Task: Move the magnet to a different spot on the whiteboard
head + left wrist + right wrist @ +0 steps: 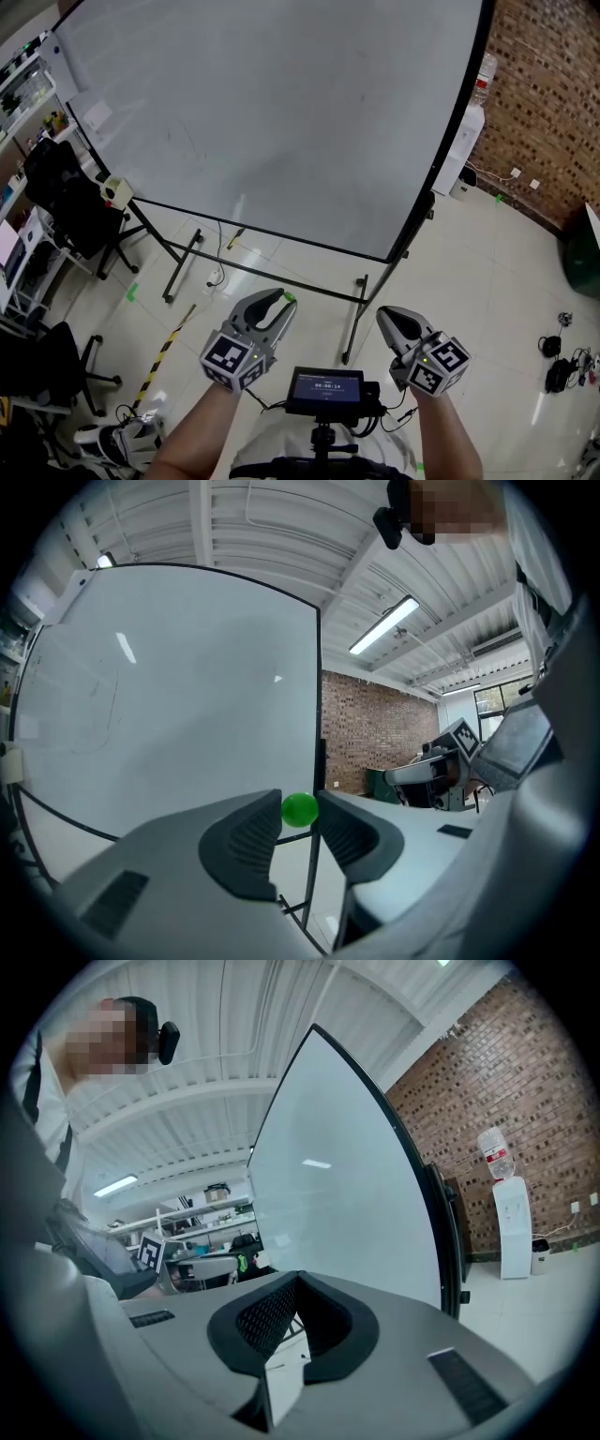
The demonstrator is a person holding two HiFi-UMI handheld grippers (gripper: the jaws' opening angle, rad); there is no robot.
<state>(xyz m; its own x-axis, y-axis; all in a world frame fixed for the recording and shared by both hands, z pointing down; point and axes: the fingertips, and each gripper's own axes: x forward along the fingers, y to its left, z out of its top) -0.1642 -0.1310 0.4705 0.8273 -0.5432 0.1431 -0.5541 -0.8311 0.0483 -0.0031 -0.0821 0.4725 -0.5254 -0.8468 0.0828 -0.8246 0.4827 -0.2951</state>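
A small green ball magnet sits pinched between the tips of my left gripper, which is shut on it. In the head view the magnet shows as a green dot at the tip of the left gripper, held low in front of the whiteboard and apart from it. The board's white face looks bare. My right gripper hangs beside the left one, shut with nothing in it; its pads meet at the tips. The board stands ahead of it.
The whiteboard stands on a black frame with legs on a tiled floor. Black office chairs and shelves are at the left. A water dispenser and a brick wall are at the right, with cables on the floor.
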